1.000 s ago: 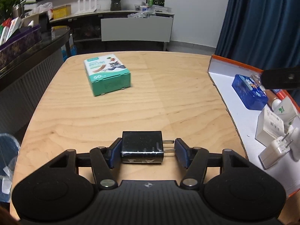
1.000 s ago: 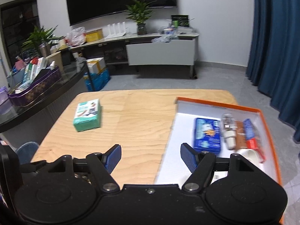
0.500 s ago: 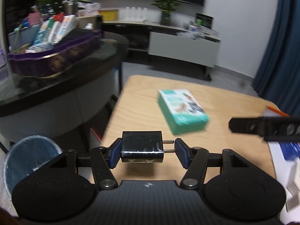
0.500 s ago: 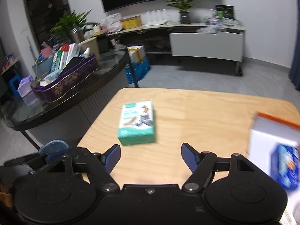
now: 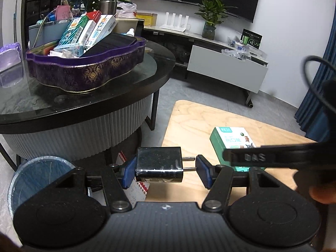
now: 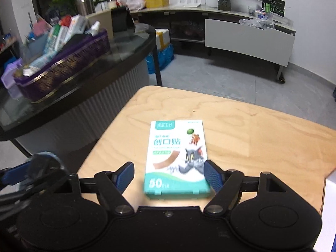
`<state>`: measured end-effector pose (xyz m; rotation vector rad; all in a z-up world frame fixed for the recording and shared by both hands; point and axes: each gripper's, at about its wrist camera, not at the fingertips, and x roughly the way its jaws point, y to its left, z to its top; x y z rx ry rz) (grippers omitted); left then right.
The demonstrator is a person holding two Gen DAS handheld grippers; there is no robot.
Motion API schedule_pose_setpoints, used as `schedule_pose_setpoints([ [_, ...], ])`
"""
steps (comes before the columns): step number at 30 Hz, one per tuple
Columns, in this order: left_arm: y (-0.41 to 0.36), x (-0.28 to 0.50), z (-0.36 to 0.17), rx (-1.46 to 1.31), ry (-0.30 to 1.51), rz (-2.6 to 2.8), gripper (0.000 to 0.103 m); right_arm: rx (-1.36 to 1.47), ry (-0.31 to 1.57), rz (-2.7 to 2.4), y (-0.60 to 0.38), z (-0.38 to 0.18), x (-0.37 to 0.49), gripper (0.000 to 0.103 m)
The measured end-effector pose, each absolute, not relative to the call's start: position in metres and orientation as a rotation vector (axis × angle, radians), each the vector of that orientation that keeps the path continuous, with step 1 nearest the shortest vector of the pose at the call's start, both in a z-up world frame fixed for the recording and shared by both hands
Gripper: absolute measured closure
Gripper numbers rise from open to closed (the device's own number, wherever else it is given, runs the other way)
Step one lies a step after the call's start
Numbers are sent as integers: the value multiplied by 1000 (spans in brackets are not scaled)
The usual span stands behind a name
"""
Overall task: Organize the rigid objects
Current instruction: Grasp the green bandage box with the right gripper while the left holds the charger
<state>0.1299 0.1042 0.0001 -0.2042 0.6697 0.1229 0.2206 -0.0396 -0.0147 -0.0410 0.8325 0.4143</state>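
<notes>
While the left gripper [image 5: 166, 169] hangs past the near-left edge of the light plywood worktop [image 5: 195, 121], its jaws sit about half open, clamped on a glossy black cube-shaped wall charger [image 5: 159, 164]: left blue pad on the flat back, right pad against the tips of the two metal prongs, which point right. Charger is held level, in the air, with a blue-lined waste bin [image 5: 35, 178] and a red spiral notebook [image 5: 136, 185] on the floor below it. Right gripper [image 6: 169, 177] is over the worktop [image 6: 252, 134], jaws wide and opening. A flat green-and-white plaster box with a cartoon cat and mouse on the lid [image 6: 177, 159] lies flat on the wood, its near end between the two blue pads. Clear gap at the left pad; the right pad is at the box's near-right corner, contact can't be told through the motion blur. Nothing gripped. In the left wrist view the same box [image 5: 232, 141] shows on the worktop beyond a black finger of the right gripper [image 5: 266, 157] that crosses in front of it. Off to the left, a round black glass-topped table [image 5: 88, 96] carries a purple gold-patterned tin tray [image 5: 88, 71] packed with small cartons.
</notes>
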Motion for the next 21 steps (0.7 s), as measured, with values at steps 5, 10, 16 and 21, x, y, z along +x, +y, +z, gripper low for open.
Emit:
schedule_pose_setpoints([
  [5, 105, 130, 2, -208, 667, 122, 42, -112, 848, 383, -26, -23, 238, 4],
  [10, 102, 126, 6, -204, 657, 119, 42, -51, 906, 379, -34, -37, 247, 11],
  [16, 93, 122, 13, -197, 646, 93, 42, 23, 853, 353, -65, -20, 222, 19],
  [21, 72, 111, 20, -195, 642, 36, 42, 7, 800, 313, -97, 9, 180, 19],
])
